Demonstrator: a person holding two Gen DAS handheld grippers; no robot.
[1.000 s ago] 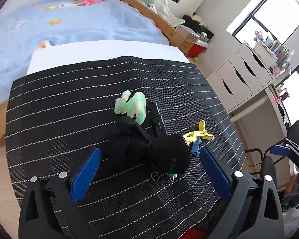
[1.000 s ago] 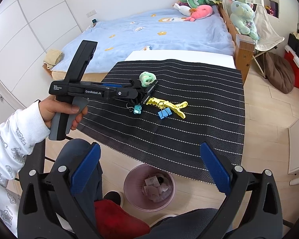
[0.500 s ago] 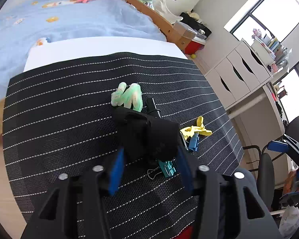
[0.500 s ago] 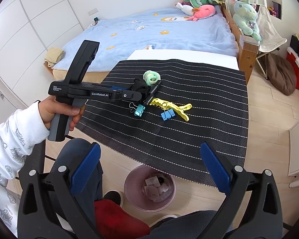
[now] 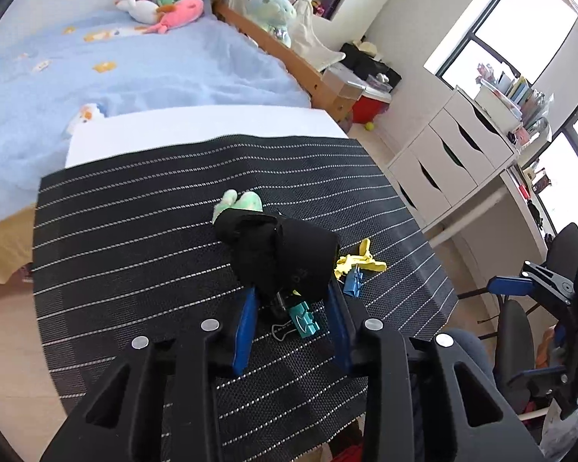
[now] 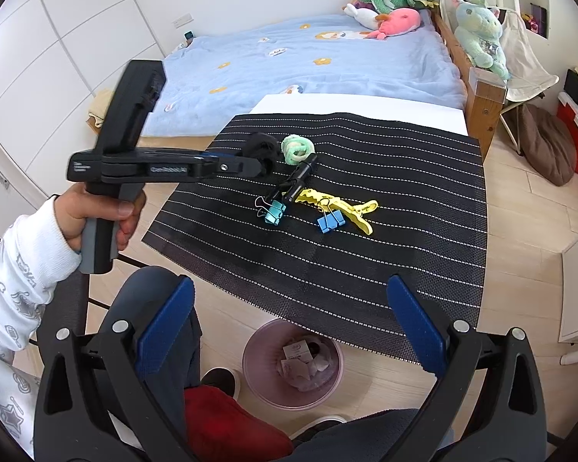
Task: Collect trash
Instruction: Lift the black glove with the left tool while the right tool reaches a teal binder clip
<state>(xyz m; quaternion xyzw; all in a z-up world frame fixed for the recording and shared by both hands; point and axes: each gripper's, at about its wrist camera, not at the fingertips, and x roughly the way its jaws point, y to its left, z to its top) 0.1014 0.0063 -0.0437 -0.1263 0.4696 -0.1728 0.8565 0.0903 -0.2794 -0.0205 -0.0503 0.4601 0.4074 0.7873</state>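
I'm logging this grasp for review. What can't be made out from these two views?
- Left wrist view: the black cloth bundle held in the left gripper hides the black marker lying beyond it.
- Right wrist view: the trash in the pink bin is too small to identify.
- Right wrist view: the left gripper's fingers cover where they meet the bundle.
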